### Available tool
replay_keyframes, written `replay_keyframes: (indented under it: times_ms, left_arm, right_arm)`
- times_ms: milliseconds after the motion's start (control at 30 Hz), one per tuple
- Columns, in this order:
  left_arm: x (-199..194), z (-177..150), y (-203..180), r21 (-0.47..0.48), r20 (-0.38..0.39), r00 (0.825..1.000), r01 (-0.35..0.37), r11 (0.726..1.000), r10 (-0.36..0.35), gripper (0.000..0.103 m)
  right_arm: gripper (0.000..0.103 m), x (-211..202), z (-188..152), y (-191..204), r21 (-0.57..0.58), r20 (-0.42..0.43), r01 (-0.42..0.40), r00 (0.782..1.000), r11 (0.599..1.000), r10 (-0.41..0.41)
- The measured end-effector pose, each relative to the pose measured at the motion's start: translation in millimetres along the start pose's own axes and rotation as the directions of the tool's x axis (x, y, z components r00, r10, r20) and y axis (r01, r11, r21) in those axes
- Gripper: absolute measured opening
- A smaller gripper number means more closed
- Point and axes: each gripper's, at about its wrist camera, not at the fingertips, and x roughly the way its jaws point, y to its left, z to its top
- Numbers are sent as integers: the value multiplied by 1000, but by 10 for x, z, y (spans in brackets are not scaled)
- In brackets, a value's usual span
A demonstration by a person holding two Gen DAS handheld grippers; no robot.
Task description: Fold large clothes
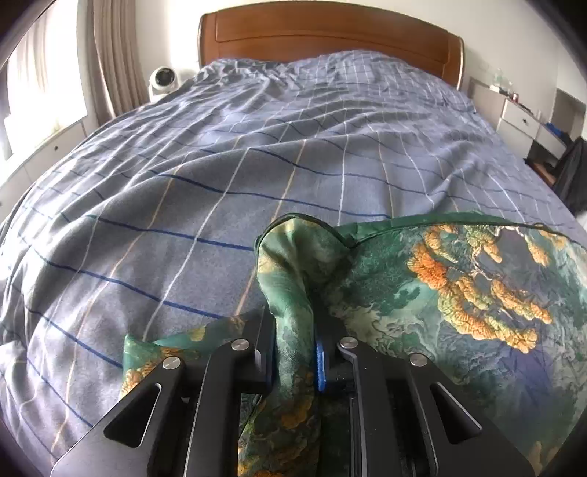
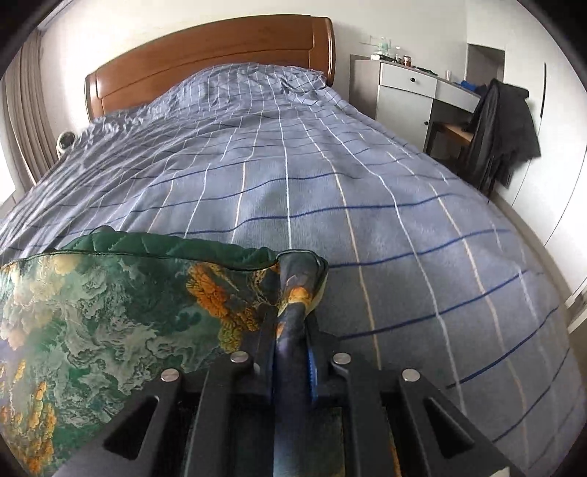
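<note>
A large green cloth with an orange and teal print [image 1: 458,293] hangs stretched between my two grippers above the bed [image 1: 256,165]. My left gripper [image 1: 293,330] is shut on the cloth's left top corner, which bunches up between the fingers. My right gripper [image 2: 291,334] is shut on the other top corner, and the cloth [image 2: 110,330] spreads to its left. The cloth's dark green hem runs along the top edge in both views. Its lower part is hidden below the grippers.
The bed [image 2: 330,201] has a blue-grey checked cover and a wooden headboard [image 1: 330,33]. A white fan [image 1: 163,79] stands at the bed's left by the curtain. A white cabinet [image 2: 403,95] and a chair with a dark jacket [image 2: 502,128] stand to the right.
</note>
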Motion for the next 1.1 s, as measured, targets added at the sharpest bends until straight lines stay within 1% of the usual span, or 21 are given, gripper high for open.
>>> replay_keyframes:
  times_ms: [167,333,533,700,767,800,833,867,933,967,1000,1033,1067,1100]
  left_arm:
    - [19,-22,-26,-19,-1,1000,20,1000,-20,16]
    - [36,-31,-29,-25,4,1000,29,999,-29,16]
    - [17,-36,26,-28,7,999,34,999,-34,17]
    - [5,-28,46,-39,13,999,37,999,-36,22]
    - [-10,-21,54,-44,18,999,31,999,-31,28]
    - [-19,-21,59,-48,22,999,24,999,-23,34]
    - [-32,-18,67,-57,28,1000,9,998,-8,43]
    - [-40,-19,79,-63,31,1000,0,998,2,48]
    - [-67,-18,106,-82,39,999,-21,996,25,68]
    - [-77,-19,120,-89,42,999,-26,996,30,72]
    - [-88,-16,127,-92,44,998,-31,995,35,79]
    - [-93,-12,128,-92,44,998,-33,995,37,83]
    - [-95,-10,127,-91,41,998,-36,995,40,85]
    - [-96,-5,128,-90,38,998,-38,995,42,88]
  right_arm:
    - [16,144,10,-84,51,-26,-52,998,997,53]
    - [18,173,12,-75,60,-23,-61,998,996,62]
    - [18,171,10,-81,65,-21,-66,998,996,67]
    - [19,174,8,-84,69,-20,-69,997,995,71]
    - [20,157,2,-114,78,-16,-76,997,994,77]
    - [20,155,4,-123,83,-15,-78,997,994,79]
    - [21,154,5,-137,90,-14,-79,997,993,81]
    - [21,153,5,-162,95,-13,-83,996,992,85]
    - [25,149,9,-190,113,-10,-93,995,989,95]
    - [26,147,10,-210,125,-8,-100,995,987,101]
    - [29,146,13,-237,139,-7,-108,994,984,110]
    - [32,142,15,-263,151,-8,-114,993,982,117]
    - [33,144,17,-278,162,-12,-118,993,980,122]
    - [38,142,37,-306,179,-22,-122,992,976,128]
